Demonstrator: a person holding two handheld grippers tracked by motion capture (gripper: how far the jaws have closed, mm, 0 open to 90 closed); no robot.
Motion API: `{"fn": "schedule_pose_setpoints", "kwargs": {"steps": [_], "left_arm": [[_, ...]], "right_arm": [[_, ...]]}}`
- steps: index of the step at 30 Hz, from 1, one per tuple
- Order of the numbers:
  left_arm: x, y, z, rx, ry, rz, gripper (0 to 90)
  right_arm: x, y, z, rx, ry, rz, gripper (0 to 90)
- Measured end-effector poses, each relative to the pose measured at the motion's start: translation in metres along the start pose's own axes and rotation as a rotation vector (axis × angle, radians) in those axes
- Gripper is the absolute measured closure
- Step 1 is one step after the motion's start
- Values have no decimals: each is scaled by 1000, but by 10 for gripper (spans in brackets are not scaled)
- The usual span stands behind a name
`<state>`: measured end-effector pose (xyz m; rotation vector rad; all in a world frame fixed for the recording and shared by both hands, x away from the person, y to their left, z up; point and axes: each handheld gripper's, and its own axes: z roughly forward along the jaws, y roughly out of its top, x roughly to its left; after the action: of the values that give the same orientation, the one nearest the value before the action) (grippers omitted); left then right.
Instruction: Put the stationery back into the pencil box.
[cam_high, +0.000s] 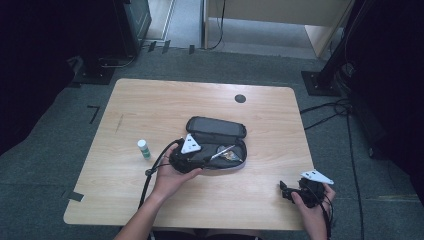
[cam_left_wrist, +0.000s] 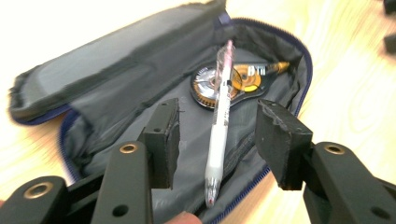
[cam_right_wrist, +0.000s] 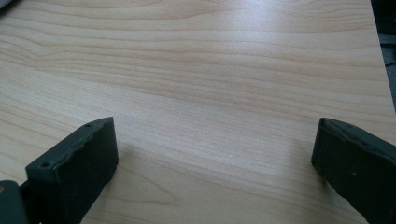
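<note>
A black zip pencil case (cam_high: 217, 135) lies open in the middle of the wooden table (cam_high: 150, 105). On its grey lining (cam_left_wrist: 121, 93) rest a white and clear pen (cam_left_wrist: 219, 116) and a round correction-tape dispenser (cam_left_wrist: 243, 79) with an orange wheel. My left gripper (cam_left_wrist: 220, 114) hovers just over the case's near end. Its jaws are apart, and the pen lies between them without touching either pad. In the high view the left gripper (cam_high: 205, 157) reaches into the case from the left. My right gripper (cam_high: 286, 190) rests near the table's front right corner, wide open (cam_right_wrist: 215, 135) over bare wood.
A small white bottle with a green cap (cam_high: 144, 149) stands left of the case. A black round grommet (cam_high: 240, 98) sits near the table's far edge. The left gripper's cable (cam_high: 152, 167) trails back over the front edge.
</note>
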<state>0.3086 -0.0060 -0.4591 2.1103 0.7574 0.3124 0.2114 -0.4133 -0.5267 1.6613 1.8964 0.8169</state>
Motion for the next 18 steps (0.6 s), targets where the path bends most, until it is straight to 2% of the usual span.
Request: {"fn": "schedule_pose_setpoints", "kwargs": {"steps": [6, 7, 18], "left_arm": [[9, -2, -27, -24, 60, -58, 476], [10, -3, -32, -28, 65, -67, 450], [28, -8, -79, -79, 193, -127, 316]], "right_arm": [[1, 0, 0, 0, 18, -17, 0], [1, 0, 0, 1, 18, -16, 0], [1, 0, 0, 5, 21, -17, 0]]}}
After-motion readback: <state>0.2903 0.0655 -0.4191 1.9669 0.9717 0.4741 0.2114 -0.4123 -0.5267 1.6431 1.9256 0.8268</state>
